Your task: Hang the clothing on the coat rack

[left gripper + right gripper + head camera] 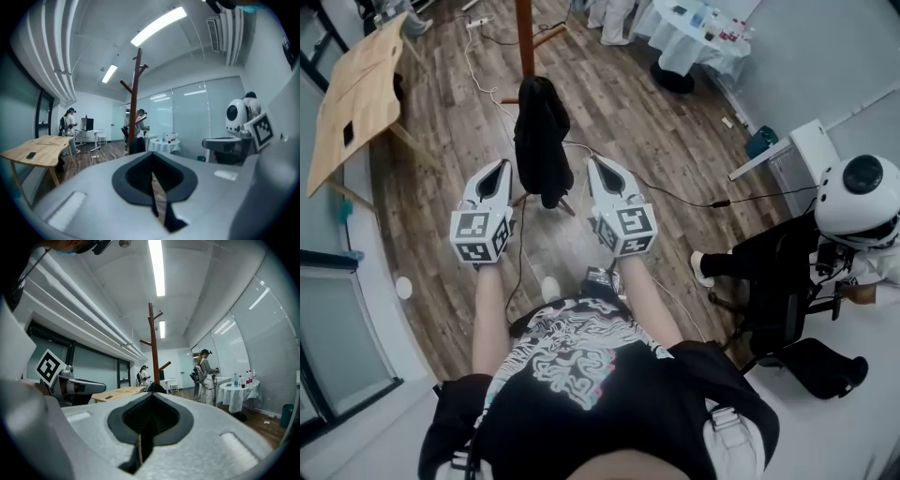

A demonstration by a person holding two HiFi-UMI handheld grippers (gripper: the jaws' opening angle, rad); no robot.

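A black garment (542,141) hangs on the brown wooden coat rack (524,37) in front of me in the head view. My left gripper (503,167) sits just left of the garment's lower part, and my right gripper (593,162) just right of it. Both are shut with nothing between the jaws, and neither touches the cloth. In the left gripper view the coat rack (136,103) rises beyond the shut left gripper (152,174), with the dark garment (137,146) at its foot. The right gripper view shows the coat rack (152,343) and the garment (155,388) past the shut right gripper (145,420).
A tilted wooden table (356,89) stands at the left, and a round white-clothed table (694,42) with bottles at the back right. A seated person in a white helmet (861,195) is at the right. Cables (675,197) cross the wood floor. Other people stand far off.
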